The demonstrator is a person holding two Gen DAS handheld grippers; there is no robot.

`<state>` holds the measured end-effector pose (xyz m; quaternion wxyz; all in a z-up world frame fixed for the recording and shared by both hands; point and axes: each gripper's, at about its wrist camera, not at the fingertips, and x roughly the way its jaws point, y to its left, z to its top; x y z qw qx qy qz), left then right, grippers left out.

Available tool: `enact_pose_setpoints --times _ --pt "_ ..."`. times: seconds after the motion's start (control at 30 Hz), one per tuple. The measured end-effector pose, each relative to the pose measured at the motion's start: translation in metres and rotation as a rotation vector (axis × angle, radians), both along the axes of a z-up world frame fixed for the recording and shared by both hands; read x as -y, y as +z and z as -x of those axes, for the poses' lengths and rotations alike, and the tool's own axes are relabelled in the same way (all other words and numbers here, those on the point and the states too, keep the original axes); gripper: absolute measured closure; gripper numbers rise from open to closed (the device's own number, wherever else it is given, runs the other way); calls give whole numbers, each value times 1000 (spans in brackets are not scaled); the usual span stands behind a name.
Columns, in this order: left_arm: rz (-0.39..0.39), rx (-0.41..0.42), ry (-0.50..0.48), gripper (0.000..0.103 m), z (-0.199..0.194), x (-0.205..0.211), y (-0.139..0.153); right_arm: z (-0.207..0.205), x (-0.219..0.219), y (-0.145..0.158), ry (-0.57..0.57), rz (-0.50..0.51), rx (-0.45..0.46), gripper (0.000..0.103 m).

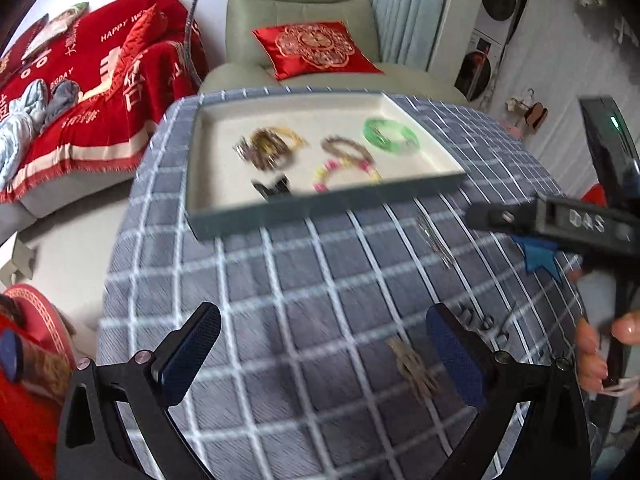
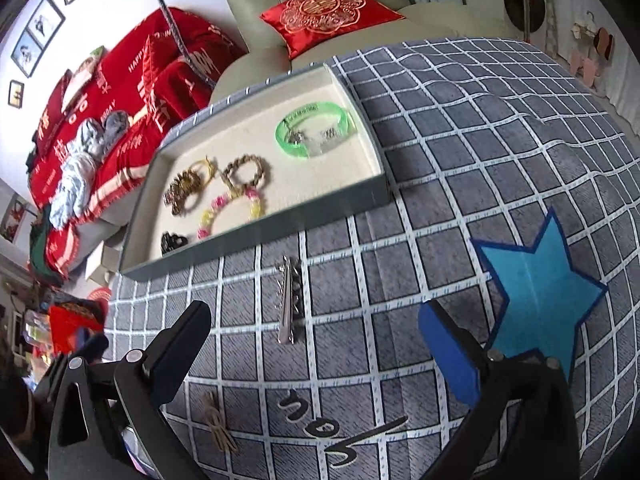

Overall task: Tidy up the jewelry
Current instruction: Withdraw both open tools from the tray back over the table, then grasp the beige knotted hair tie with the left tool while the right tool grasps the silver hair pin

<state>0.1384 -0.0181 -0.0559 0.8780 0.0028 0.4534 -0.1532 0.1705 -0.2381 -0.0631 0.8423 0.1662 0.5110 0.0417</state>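
A grey tray with a cream lining holds a green bangle, brown bead bracelets, a pink and yellow bracelet and a black clip. On the checked cloth lie a silver hair clip, a tan bow clip and small rings. My left gripper is open above the cloth, the bow clip by its right finger. My right gripper is open just before the silver clip.
A blue star marker lies on the cloth at the right. A grey-green armchair with a red cushion stands behind the table, a red-covered sofa to the left. The right gripper's body shows in the left wrist view.
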Motion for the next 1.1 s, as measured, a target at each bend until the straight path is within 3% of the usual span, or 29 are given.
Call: enact_pose_setpoints --times 0.27,0.43,0.5,0.73,0.87,0.93,1.0,1.1 --pt "-25 -51 40 0 25 24 -20 2 -19 -8 67 68 -22 1" --pt "-19 -80 91 0 28 34 -29 -2 -28 -14 109 98 -37 14" --pt "-24 -77 101 0 29 37 -30 -4 -31 -18 124 101 -48 25" --pt "-79 -57 105 2 32 48 -36 -6 -40 -23 177 160 -42 36" --pt "-91 -47 107 4 33 50 -37 -5 -47 -22 204 209 -38 51" --pt "-113 -30 107 16 35 52 -36 -6 -50 -22 213 233 -36 57" --pt "-117 -19 92 21 37 55 -35 -4 -53 -22 222 262 -31 72" --pt "-121 -6 70 39 39 60 -33 -4 -56 -21 230 280 -27 85"
